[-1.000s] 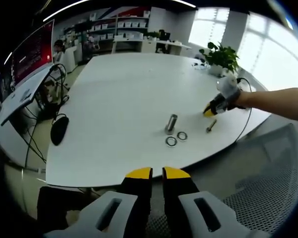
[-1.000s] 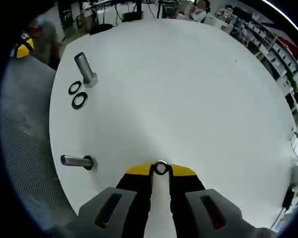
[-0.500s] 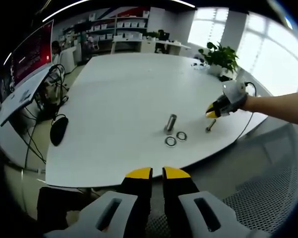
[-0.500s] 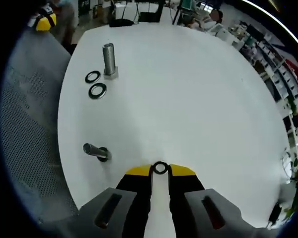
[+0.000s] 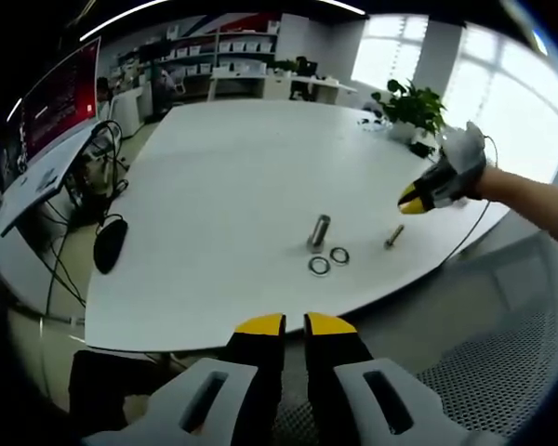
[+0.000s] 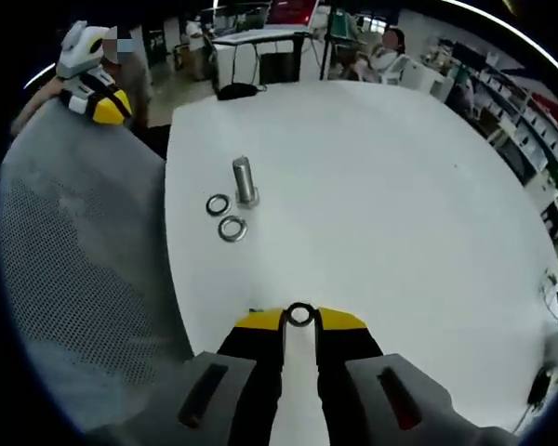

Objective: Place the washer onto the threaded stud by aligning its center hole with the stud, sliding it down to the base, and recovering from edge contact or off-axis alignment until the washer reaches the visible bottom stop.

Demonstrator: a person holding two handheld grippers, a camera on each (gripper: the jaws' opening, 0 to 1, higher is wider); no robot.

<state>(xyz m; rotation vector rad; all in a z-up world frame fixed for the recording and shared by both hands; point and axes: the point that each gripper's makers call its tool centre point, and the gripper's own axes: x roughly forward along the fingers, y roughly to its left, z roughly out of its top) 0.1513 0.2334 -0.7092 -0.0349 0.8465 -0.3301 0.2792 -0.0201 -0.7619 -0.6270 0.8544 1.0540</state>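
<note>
A steel threaded stud (image 5: pixel 320 229) stands upright on the white table (image 5: pixel 223 177), with two loose washers (image 5: pixel 330 259) lying flat just in front of it. In the right gripper view the stud (image 6: pixel 245 180) sits ahead and to the left, and the washers (image 6: pixel 225 216) lie beside its base. My right gripper (image 6: pixel 300 321) is shut on a small washer (image 6: pixel 300 315) pinched between its yellow tips. From the left gripper view it (image 5: pixel 411 198) hovers above the table, right of the stud. My left gripper (image 5: pixel 295 325) is shut and holds nothing, off the table's near edge.
A second bolt (image 5: pixel 394 236) lies on its side right of the washers. A grey mesh chair (image 6: pixel 74 279) borders the table edge. A potted plant (image 5: pixel 414 110) stands at the far right, cables and a black mouse (image 5: pixel 110 242) at the left.
My right gripper has risen from the table with the washer and turned toward the upright stud, which is now more centred ahead. The left gripper has not moved.
</note>
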